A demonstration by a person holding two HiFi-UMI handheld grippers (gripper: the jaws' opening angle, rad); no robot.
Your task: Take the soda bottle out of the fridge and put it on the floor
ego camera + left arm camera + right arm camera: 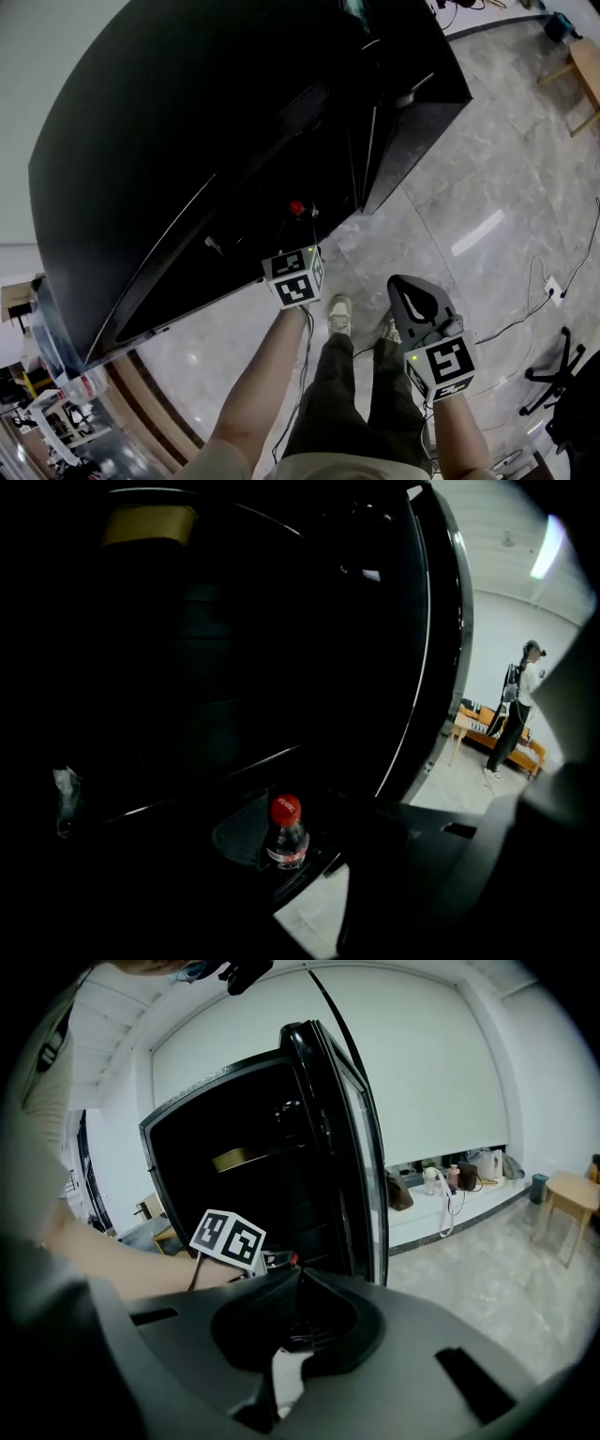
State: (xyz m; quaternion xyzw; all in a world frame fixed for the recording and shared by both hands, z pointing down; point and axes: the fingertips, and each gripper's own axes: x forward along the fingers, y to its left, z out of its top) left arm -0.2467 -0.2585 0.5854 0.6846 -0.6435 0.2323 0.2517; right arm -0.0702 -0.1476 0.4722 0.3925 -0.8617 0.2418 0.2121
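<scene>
**Forearms low, left jaws wide around the soda bottle in the fridge**

Forearms and dark trouser legs fill the bottom of the head view, with the person's shoes (339, 315) on the pale marble floor (459, 206). The left gripper (301, 221) reaches into the dark open fridge (187, 141). Only the red cap of the soda bottle (296, 207) shows, just past the gripper's marker cube. The right gripper (401, 287) hangs over the floor to the right of the legs, apart from the fridge, with its jaws drawn together.

From the left gripper view, the left gripper (323, 850) has its jaws spread wide. The soda bottle (286, 834) stands upright between them, low inside the fridge. It sits nearer the left jaw, and in this dim view neither pad seems to press on it. Beyond the door edge (441, 667), a person (518, 714) stands far off by an orange bench.

From the right gripper view, the right gripper (295, 1277) is closed with nothing between its tips. Past it are the left gripper's marker cube (230, 1238), the open fridge (244, 1147) and a wooden stool (572, 1194) at the far right.
</scene>
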